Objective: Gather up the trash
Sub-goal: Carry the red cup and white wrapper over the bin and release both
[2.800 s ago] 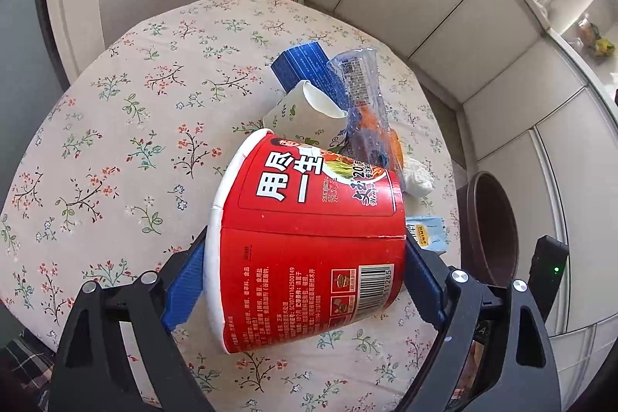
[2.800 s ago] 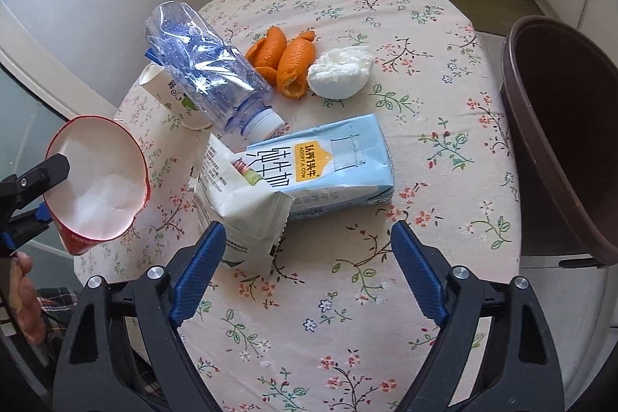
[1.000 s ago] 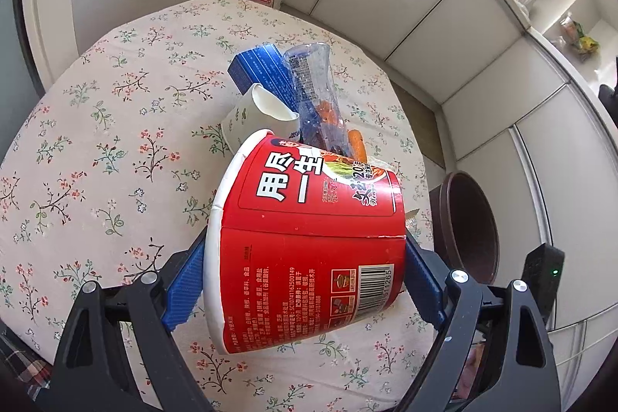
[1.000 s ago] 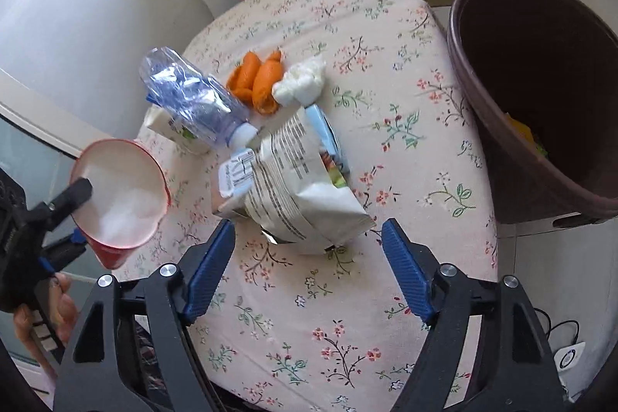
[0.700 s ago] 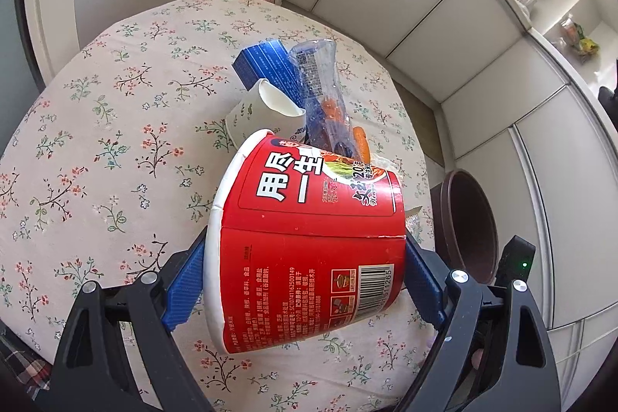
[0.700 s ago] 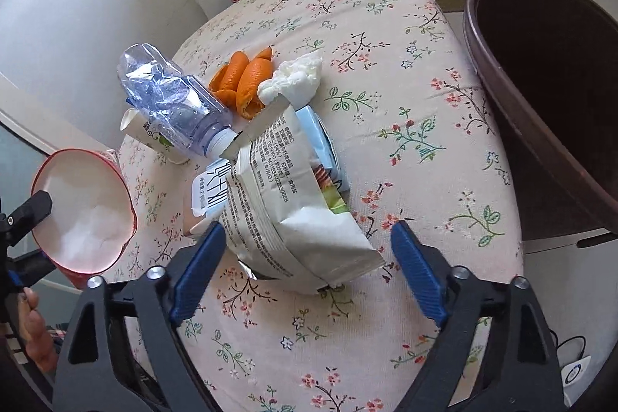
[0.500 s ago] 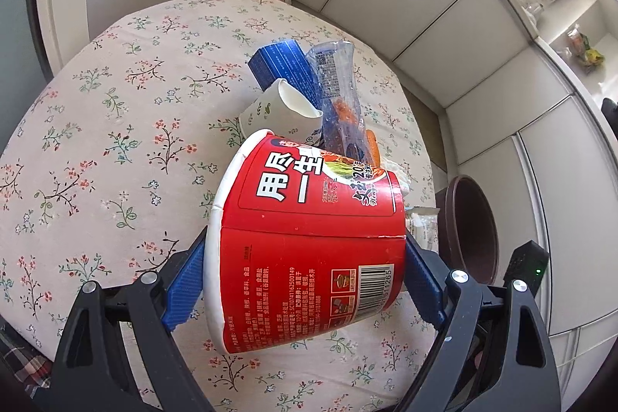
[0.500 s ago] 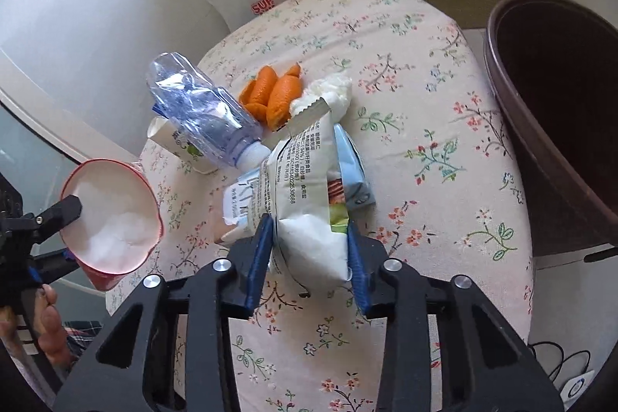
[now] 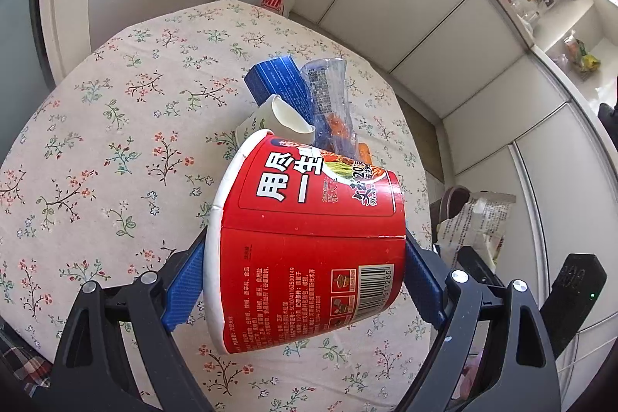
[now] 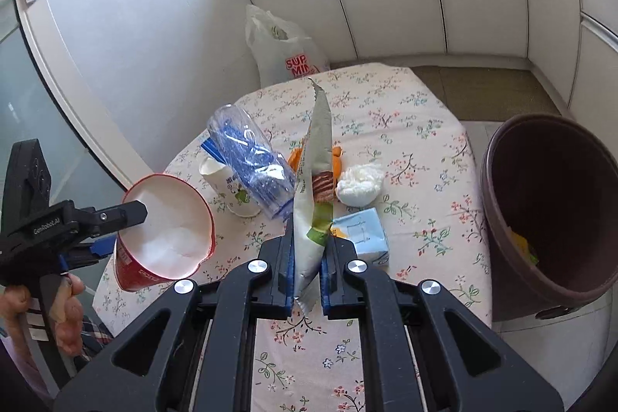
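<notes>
snack wrapper pinched upright in right gripper; noodle cup clamped in left gripper.

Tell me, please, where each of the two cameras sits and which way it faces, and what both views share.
Left wrist: on the left gripper, looking down over the table; its jaws grip the red cup.
Right wrist: on the right gripper, facing down across the table toward the bin; its jaws pinch a wrapper; a hand holds the left gripper at the left edge.
Shared: the cup, wrapper, bottle, paper cup and white bag.
</notes>
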